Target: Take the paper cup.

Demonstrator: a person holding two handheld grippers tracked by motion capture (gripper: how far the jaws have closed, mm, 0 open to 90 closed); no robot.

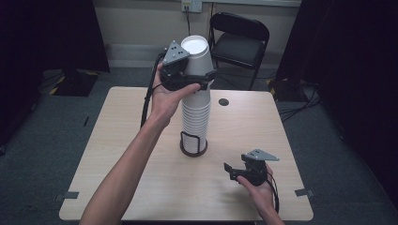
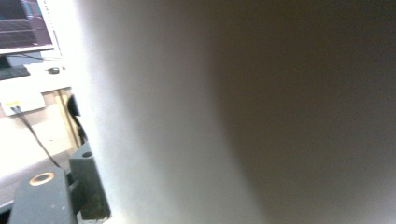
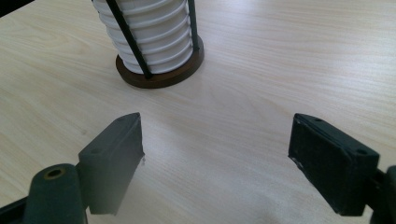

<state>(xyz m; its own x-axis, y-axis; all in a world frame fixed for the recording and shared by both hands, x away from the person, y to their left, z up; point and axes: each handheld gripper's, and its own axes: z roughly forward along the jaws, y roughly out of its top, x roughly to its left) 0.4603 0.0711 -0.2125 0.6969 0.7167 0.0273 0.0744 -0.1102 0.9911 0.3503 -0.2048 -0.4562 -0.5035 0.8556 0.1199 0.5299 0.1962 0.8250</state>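
White paper, upside down: the top cup (image 1: 196,56) sits in the upper middle of the high view, clamped by the left gripper (image 1: 192,77), whose jaws are drawn in against its wall. In the left gripper view the cup's pale side (image 2: 243,112) lies right against the lens. I'd guess it is held that high to come clear of the cup stack (image 1: 195,119) beneath it; whether its rim is fully free of the next cup I cannot tell.

That stack stands mid-frame in a dark round holder (image 1: 193,149) with thin black uprights, which probably keeps it from toppling.

Lower right, the right gripper (image 1: 233,169) rests low over the table (image 1: 141,187), jaws spread wide and holding nothing, seemingly just waiting.

Counted: one lifted cup, one stack, one holder, two grippers, one folding chair (image 1: 240,40) behind the table.
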